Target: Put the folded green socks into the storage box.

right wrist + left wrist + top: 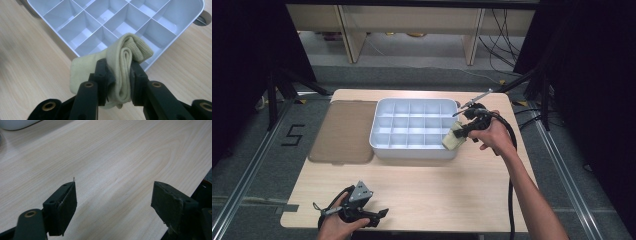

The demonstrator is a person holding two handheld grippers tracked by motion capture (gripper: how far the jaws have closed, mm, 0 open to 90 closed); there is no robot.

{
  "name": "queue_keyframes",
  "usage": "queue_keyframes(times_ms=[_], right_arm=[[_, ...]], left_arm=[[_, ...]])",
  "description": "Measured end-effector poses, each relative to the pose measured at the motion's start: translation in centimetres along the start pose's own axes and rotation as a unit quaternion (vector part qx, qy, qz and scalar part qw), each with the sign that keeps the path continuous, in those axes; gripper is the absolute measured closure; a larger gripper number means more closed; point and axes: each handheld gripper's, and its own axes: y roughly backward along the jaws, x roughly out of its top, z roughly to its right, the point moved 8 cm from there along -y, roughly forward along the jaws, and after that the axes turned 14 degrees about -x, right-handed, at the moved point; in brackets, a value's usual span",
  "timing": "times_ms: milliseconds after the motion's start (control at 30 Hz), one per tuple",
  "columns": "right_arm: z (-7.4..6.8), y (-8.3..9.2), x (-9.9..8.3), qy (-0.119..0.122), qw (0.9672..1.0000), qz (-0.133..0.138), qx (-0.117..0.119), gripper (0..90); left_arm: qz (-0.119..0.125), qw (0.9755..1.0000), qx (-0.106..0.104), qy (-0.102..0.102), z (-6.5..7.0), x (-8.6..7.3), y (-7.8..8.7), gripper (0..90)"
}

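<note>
1 pale yellow folded sock [122, 70], clamped in right hand-held gripper [119, 75], left hand-held gripper [113, 197] apart

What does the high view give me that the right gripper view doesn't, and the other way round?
High view alone: the left gripper, jaws apart and holding nothing, near the table's front edge; the brown lid lying left of the white tray; the whole tray with every compartment bare.

Right gripper view alone: the folded layers and ribbed cuff of the pale yellow sock, pinched between the jaws just above the tray's corner compartment.

Both: the right gripper shut on the sock at the tray's near right corner, above the wooden table.
</note>
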Motion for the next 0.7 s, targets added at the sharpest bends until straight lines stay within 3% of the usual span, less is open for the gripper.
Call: queue_keyframes(times_ms=[533, 633, 700], right_arm=[[1.0, -1.9, 0.5, -0.007, 0.9999, -0.002, -0.009, 72.8], [0.8, -2.4, 0.6, -0.014, 0.9998, -0.013, -0.009, 72.8], [1.0, -2.8, 0.7, -0.006, 0.9999, -0.009, -0.01, 72.8]], left_arm=[[0.004, 1.0, -0.001, 0.001, 0.0, 0.0, -0.1, 20.0], [0.002, 1.0, -0.001, -0.001, 0.0, 0.0, 0.0, 20.0], [0.004, 1.0, -0.001, 0.001, 0.0, 0.0, -0.1, 20.0]])
